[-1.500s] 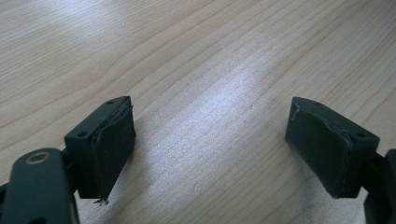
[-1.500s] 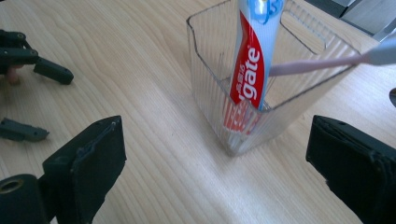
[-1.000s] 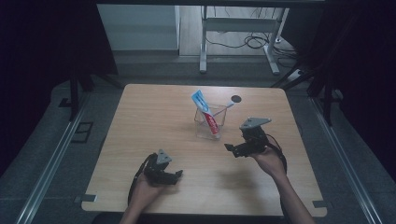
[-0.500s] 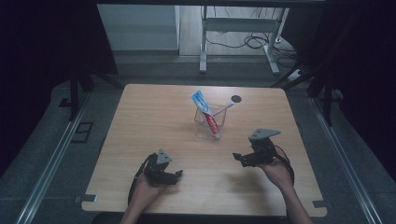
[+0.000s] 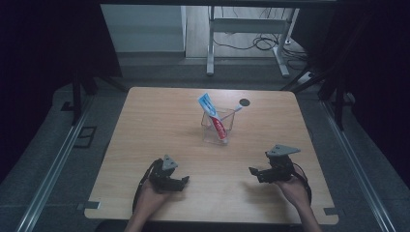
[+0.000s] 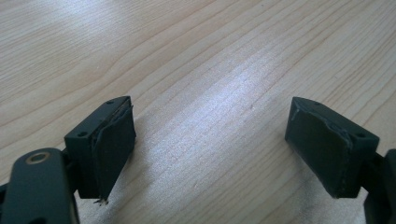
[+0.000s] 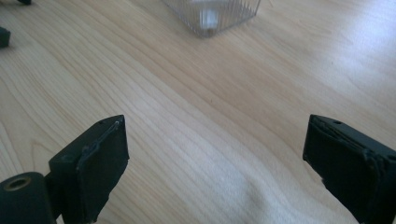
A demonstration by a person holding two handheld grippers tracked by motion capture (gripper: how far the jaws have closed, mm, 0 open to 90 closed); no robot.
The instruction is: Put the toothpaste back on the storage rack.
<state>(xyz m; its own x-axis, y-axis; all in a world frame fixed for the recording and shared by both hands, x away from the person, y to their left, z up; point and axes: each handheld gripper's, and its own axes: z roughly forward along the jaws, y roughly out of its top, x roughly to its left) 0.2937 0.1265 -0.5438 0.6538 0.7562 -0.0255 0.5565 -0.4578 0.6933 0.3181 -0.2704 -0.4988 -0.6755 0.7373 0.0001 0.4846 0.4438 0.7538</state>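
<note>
A clear ribbed plastic cup (image 5: 218,126) holding a red-and-blue toothpaste tube (image 5: 212,115) stands mid-bench. My right tool (image 5: 255,173) and left tool (image 5: 183,181), both with jaws spread and empty, rest near me on the pale wooden bench (image 5: 145,125), leaving the cup unobstructed.

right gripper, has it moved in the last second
Yes. In the high view the right gripper has drawn back from the clear cup toward the person's near table edge, and now sits open and empty.
</note>
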